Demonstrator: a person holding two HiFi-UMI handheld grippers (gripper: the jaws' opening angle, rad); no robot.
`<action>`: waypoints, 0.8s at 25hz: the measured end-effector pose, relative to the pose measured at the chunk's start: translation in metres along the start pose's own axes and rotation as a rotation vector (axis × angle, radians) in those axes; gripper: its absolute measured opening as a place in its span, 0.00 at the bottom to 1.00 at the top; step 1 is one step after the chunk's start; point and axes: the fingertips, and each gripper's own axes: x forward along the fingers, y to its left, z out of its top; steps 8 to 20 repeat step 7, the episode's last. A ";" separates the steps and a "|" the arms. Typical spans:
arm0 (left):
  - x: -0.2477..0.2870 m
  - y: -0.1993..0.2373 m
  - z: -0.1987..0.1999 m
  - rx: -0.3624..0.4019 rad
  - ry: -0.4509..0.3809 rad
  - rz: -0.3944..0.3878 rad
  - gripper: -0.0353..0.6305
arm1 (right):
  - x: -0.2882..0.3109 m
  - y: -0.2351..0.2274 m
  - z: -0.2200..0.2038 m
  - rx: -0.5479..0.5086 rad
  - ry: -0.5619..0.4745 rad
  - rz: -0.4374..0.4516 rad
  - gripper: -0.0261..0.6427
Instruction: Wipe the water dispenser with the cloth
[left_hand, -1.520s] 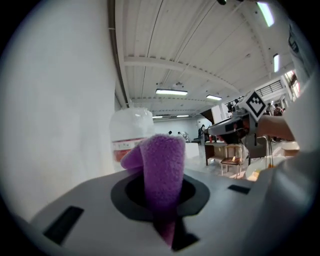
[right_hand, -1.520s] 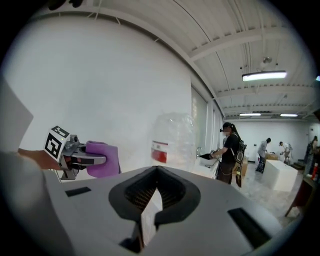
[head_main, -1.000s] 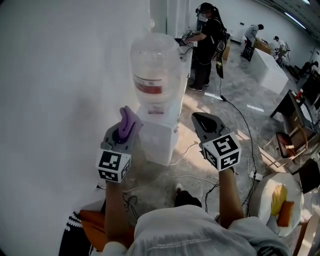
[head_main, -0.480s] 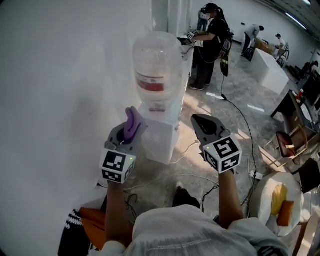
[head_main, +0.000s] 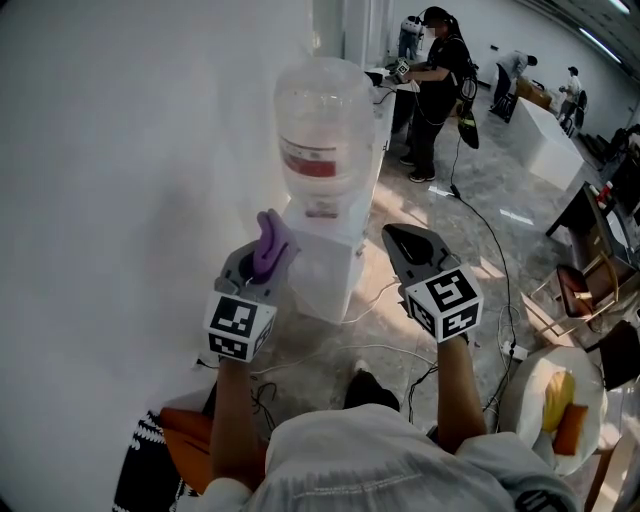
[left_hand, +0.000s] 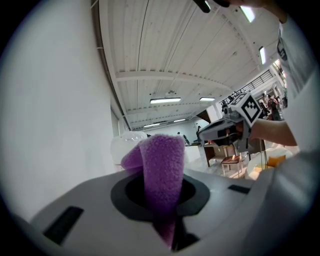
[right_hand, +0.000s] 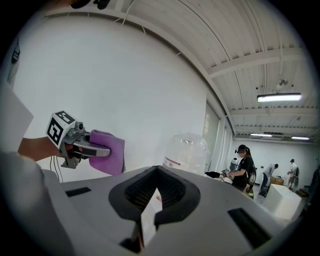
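A white wall (head_main: 120, 150) fills the left half of the head view, and a grey polished floor (head_main: 470, 250) with loose cables takes the right. The water dispenser (head_main: 322, 268), a white box cabinet, stands against the wall just above the centre of the frame. A clear bottle (head_main: 322, 130) with a red label sits inverted on top of it. Another person (head_main: 440, 80) in black works at a counter in the upper right.

The left gripper (head_main: 262, 262) is left of centre, raised near the dispenser's left front corner but not touching it. Its jaws are clamped on a purple cloth (head_main: 268, 240), whose folded end stands up above the jaw tips. The right gripper (head_main: 410, 242) is right of centre, level with the left and clear of the cabinet's right side. Its jaws are pressed together and grip nothing.
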 end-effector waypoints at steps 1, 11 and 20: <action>0.000 0.001 0.000 0.001 -0.001 -0.001 0.14 | 0.002 0.001 0.001 -0.003 -0.004 0.003 0.06; 0.002 0.003 -0.005 -0.003 -0.003 -0.005 0.14 | 0.009 0.002 -0.003 0.001 0.004 0.003 0.06; 0.002 0.003 -0.005 -0.003 -0.003 -0.005 0.14 | 0.009 0.002 -0.003 0.001 0.004 0.003 0.06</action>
